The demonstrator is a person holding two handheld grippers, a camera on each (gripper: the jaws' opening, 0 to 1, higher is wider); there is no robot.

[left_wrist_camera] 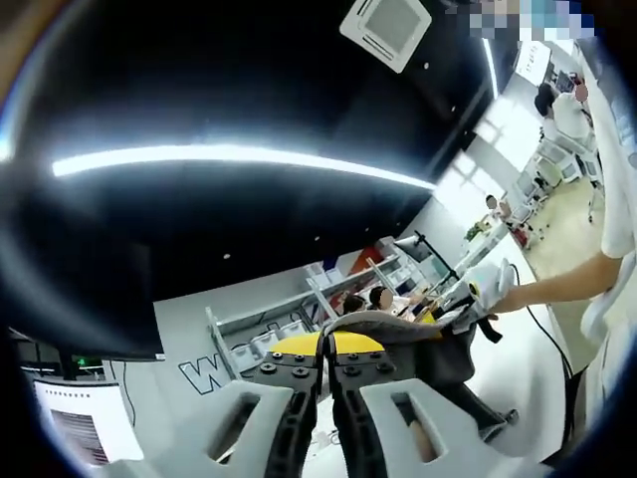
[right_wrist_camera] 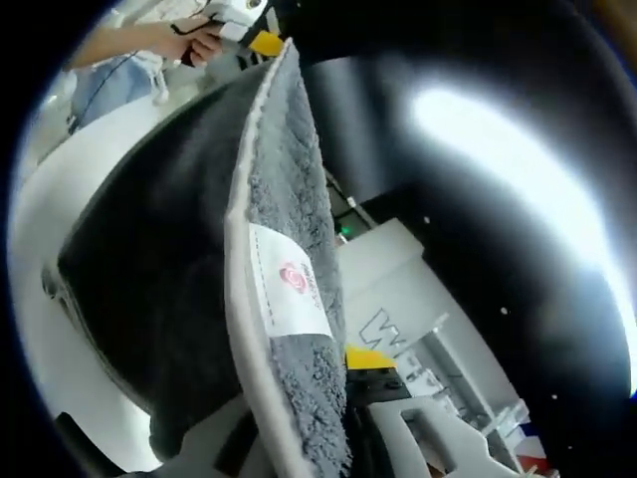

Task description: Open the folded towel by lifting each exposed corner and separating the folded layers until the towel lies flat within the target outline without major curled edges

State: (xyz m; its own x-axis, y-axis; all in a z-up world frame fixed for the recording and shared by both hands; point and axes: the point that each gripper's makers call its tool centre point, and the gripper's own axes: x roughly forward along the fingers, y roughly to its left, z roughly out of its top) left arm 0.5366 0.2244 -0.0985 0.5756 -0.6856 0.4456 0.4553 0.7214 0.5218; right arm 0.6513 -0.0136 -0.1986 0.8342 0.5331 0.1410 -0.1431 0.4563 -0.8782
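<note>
Fluffy grey towel (right_wrist_camera: pixel 289 299) pinched by right gripper (right_wrist_camera: pixel 348 398).

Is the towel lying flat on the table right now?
No, the grey towel hangs lifted in the air, pinched by the right hand-held gripper.

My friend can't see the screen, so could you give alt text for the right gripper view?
A grey towel with a white label hangs lifted in the air, pinched at its near edge by the right tool. At the far top corner, a person's hand holds the other tool on it.
</note>
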